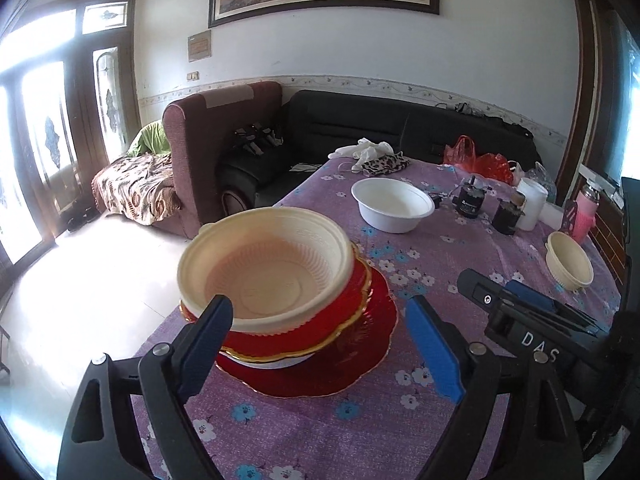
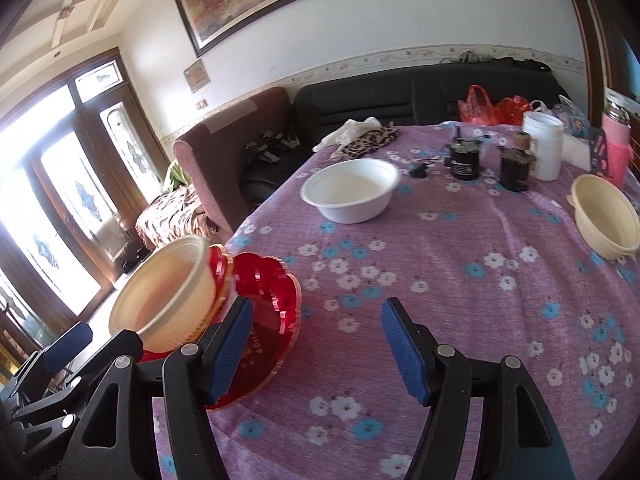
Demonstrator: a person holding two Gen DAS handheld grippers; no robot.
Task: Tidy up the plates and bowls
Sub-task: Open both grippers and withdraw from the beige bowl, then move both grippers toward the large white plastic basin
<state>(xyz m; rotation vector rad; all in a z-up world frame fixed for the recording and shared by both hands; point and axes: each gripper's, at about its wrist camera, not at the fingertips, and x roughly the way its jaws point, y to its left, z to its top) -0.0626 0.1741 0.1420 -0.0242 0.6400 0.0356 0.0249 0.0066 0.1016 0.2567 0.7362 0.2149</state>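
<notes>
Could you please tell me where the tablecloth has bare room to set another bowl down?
Free: the wide patch between the white bowl, the cream bowl and the red plate stack. Crowded: the far edge around the black canisters and white jar.

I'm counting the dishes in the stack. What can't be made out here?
- Dishes under the cream bowl: both views, the bowl and red plates hide how many.
- Stack's near edge: right wrist view, a finger covers it.
- Dark jars' labels: too small.

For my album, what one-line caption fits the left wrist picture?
Open tongs face a cream bowl stacked on red plates at the edge of a flowered tablecloth.
</notes>
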